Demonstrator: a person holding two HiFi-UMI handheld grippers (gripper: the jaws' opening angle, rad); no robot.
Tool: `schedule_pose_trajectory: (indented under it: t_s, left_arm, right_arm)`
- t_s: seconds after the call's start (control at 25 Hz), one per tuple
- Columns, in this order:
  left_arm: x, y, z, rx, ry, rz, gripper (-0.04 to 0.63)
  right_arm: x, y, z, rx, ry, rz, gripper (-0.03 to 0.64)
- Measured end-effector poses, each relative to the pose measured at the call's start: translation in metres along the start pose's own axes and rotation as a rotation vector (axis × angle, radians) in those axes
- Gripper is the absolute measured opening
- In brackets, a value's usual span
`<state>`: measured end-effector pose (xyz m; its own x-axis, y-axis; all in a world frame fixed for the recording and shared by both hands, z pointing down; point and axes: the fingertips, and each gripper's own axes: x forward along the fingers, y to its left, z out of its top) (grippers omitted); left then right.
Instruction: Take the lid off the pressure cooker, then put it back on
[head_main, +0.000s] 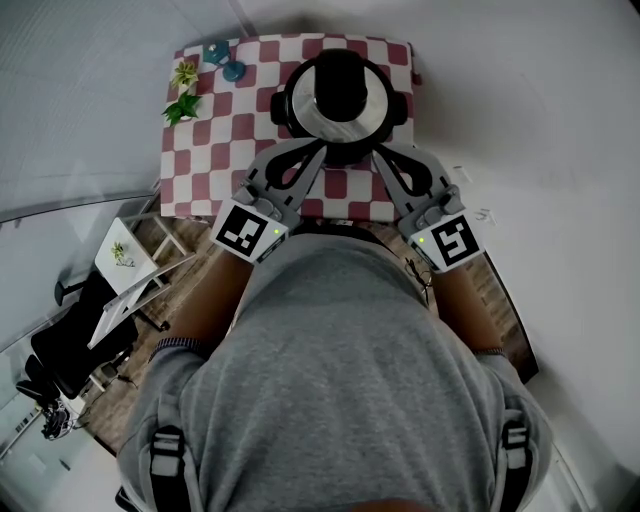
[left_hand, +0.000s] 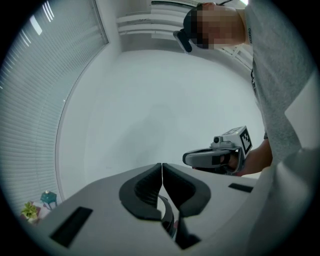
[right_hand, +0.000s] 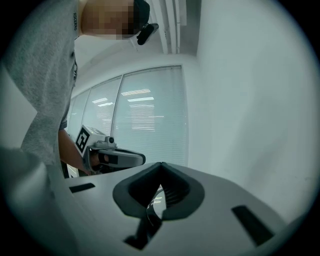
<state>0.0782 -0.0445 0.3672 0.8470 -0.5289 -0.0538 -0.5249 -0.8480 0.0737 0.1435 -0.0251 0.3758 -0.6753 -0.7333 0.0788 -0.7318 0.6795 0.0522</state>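
Grey shirt cloth (head_main: 340, 340) is seen closest in the head view, and beyond it both grippers are held out level toward the table (head_main: 215, 150) with its checked cover. On that cover the pressure cooker (head_main: 283, 108) stands upright, and the lid (head_main: 318, 118) is seated on it, with the black knob (head_main: 340, 80) at its centre.

The left gripper (head_main: 314, 152) is clenched, its pads (left_hand: 150, 187) pressed together with nothing caught between them. The right gripper (head_main: 382, 158) is clenched in the same way and is likewise empty.

Both are angled inward, so they converge on the near side of the cooker, which lies straight ahead. The left is aimed at the near-left of the rim and the right at the near-right, and neither is placed clearly nearer. Whether either tip touches the pot cannot be told from above.

The side handles (head_main: 402, 105) are set left to right, crosswise to the reach. The knob is found on the midline between the grippers, beyond the near rim.

A lid seated like this would be met both when it is to be lifted and when it has been set back, and the two cannot be told apart from what is shown
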Motion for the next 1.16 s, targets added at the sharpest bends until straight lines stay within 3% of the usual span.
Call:
schedule_pose_trajectory:
  t_s: [0.12, 0.36, 0.52, 1.16]
  left_arm:
    - [0.003, 0.002, -0.001, -0.019, 0.001, -0.006, 0.021]
    - [0.008, 0.0, 0.0, 0.014, 0.007, -0.011, 0.021]
    - [0.009, 0.003, 0.003, -0.002, 0.005, -0.006, 0.021]
    - [0.012, 0.006, 0.0, 0.007, 0.023, 0.001, 0.021]
  right_arm:
    - [0.004, 0.002, 0.009, -0.003, -0.027, 0.012, 0.008]
    - [0.005, -0.004, 0.013, 0.007, -0.042, -0.003, 0.008]
    - [0.0, -0.007, -0.002, -0.018, 0.019, 0.018, 0.008]
    - [-0.001, -0.011, -0.007, -0.003, 0.026, 0.033, 0.008]
